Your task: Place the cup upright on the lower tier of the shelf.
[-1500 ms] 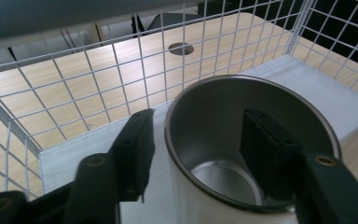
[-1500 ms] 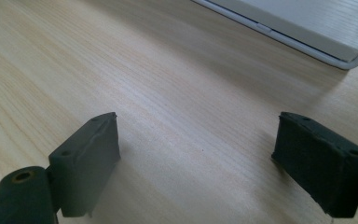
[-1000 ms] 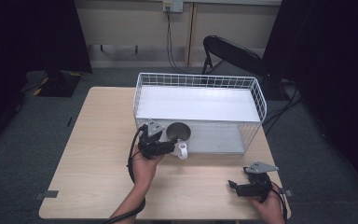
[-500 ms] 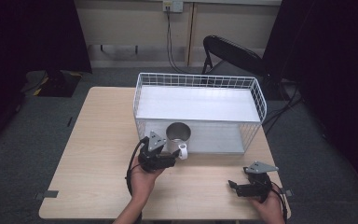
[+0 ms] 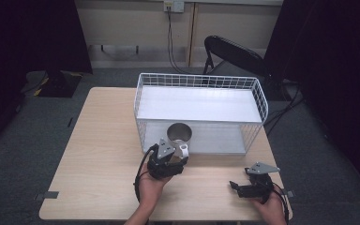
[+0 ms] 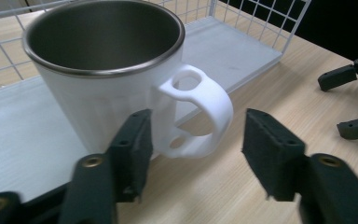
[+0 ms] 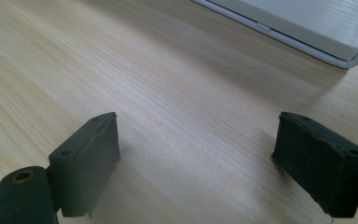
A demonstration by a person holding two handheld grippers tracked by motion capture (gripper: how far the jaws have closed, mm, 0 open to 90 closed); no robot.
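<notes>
Fingers (image 6: 135, 154) of the left gripper (image 6: 193, 161), just closing, straddle the handle of the white steel-lined mug (image 6: 107, 79) without pinching it; the mug stands just inside the white wire basket (image 5: 262, 101), so gripping remains. Right gripper (image 7: 200, 163) rests open on the table (image 5: 98, 140)

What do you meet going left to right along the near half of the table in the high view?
Bare table → left tongs, their jaws just been closing around the mug handle, not yet pressing → mug at the wire basket front → right tongs, open.
</notes>
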